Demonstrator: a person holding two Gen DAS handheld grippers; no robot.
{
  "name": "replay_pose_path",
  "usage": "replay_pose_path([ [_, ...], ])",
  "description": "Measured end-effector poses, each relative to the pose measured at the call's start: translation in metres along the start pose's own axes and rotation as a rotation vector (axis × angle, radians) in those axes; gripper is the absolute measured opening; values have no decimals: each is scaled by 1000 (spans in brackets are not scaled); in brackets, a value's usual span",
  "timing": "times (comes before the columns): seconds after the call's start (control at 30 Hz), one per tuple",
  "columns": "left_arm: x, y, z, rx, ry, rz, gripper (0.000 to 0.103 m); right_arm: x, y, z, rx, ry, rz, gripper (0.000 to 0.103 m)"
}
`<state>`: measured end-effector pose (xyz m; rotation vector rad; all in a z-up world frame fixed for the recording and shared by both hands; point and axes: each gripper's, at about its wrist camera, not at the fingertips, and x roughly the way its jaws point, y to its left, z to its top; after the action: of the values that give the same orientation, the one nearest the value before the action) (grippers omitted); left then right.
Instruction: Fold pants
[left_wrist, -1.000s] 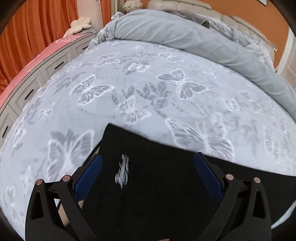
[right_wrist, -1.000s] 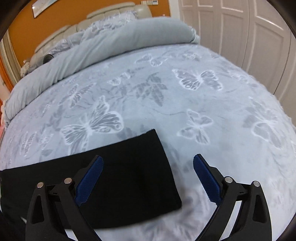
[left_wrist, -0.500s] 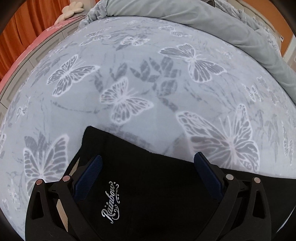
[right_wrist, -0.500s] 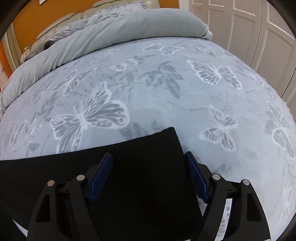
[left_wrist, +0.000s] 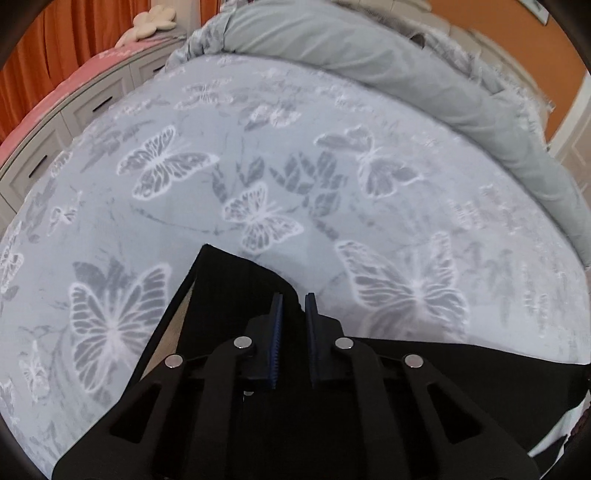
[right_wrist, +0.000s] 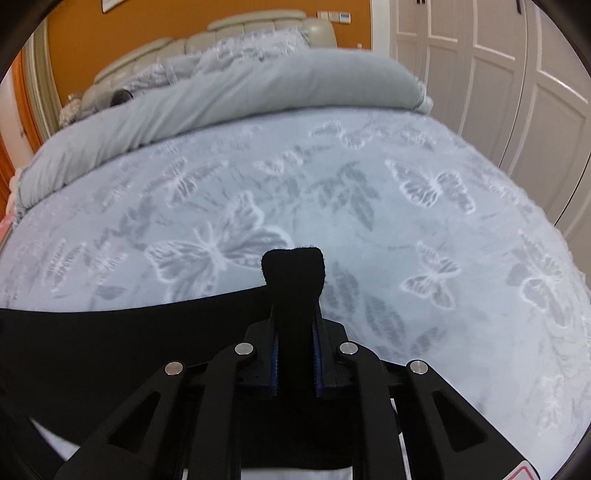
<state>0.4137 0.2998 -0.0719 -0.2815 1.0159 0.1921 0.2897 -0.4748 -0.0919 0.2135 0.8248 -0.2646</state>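
Left wrist view: black pants (left_wrist: 236, 284) spread on a butterfly-print bedspread (left_wrist: 258, 155), one end bunched between the blue pads of the left gripper (left_wrist: 293, 301), clenched on the cloth. Fabric corner peaked ahead and left of the tips, lifted off the cover, with a pale lining strip showing along its left edge. Remainder of the garment trailing right beneath the tongs in a flat dark band. Rolled grey duvet (left_wrist: 406, 62) far ahead; drawers (left_wrist: 55, 122) and orange curtain (left_wrist: 48, 48) off to the left.

Right wrist view: other end of the pants (right_wrist: 293, 273) pinched upright between the pads of the right gripper (right_wrist: 295, 317), jaws closing on it, a rounded tuft poking past the tips. Dark band running left from the tongs. White panelled doors (right_wrist: 498, 74) to the right, padded headboard (right_wrist: 236, 33) ahead.
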Motion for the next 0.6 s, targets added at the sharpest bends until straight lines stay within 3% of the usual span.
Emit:
replay_pose_path([
  [0.3, -125, 30, -36, -15, -88, -138, 9, -123, -5, -15, -41, -116, 71, 11],
  [0.43, -174, 55, -79, -6, -94, -171, 7, -173, -17, -48, -55, -134, 96, 11],
  [0.5, -187, 67, -102, -5, -97, -162, 0, -185, -25, -67, -57, -123, 101, 11],
  [0.6, -196, 93, -140, 9, -84, -127, 0, -190, -37, -109, -62, -66, 98, 11],
])
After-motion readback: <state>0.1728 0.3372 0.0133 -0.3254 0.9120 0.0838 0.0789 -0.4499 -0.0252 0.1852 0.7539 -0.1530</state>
